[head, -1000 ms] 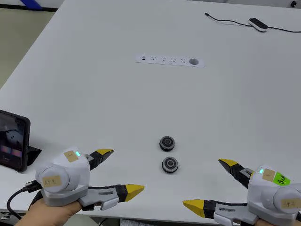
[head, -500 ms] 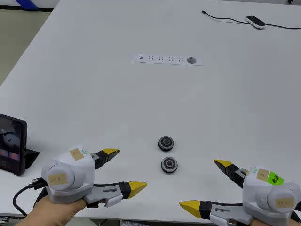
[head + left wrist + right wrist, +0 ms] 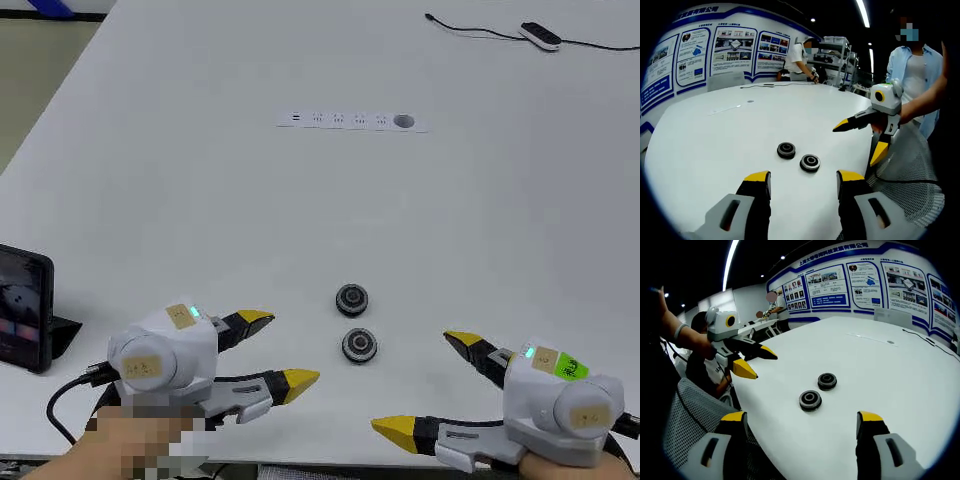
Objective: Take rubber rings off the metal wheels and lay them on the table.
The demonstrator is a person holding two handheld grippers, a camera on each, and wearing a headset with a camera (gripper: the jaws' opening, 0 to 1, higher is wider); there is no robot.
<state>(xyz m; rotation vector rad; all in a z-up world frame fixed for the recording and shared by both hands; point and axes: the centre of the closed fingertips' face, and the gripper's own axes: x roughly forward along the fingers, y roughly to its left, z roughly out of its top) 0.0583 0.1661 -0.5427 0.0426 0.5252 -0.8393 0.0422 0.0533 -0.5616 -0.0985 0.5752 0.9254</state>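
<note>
JAWS: your left gripper (image 3: pixel 285 348) and right gripper (image 3: pixel 420 383) both gape, empty, at 8 and 4 o'clock of the near wheel (image 3: pixel 359 345) | WORK: near wheel and far wheel (image 3: pixel 352 300) lie flat on the table (image 3: pixel 300 210), rubber rings (image 3: pixel 801 401) apparently on | RISK: pinch one-sided and a loose wheel likely skates away; pin it first.
</note>
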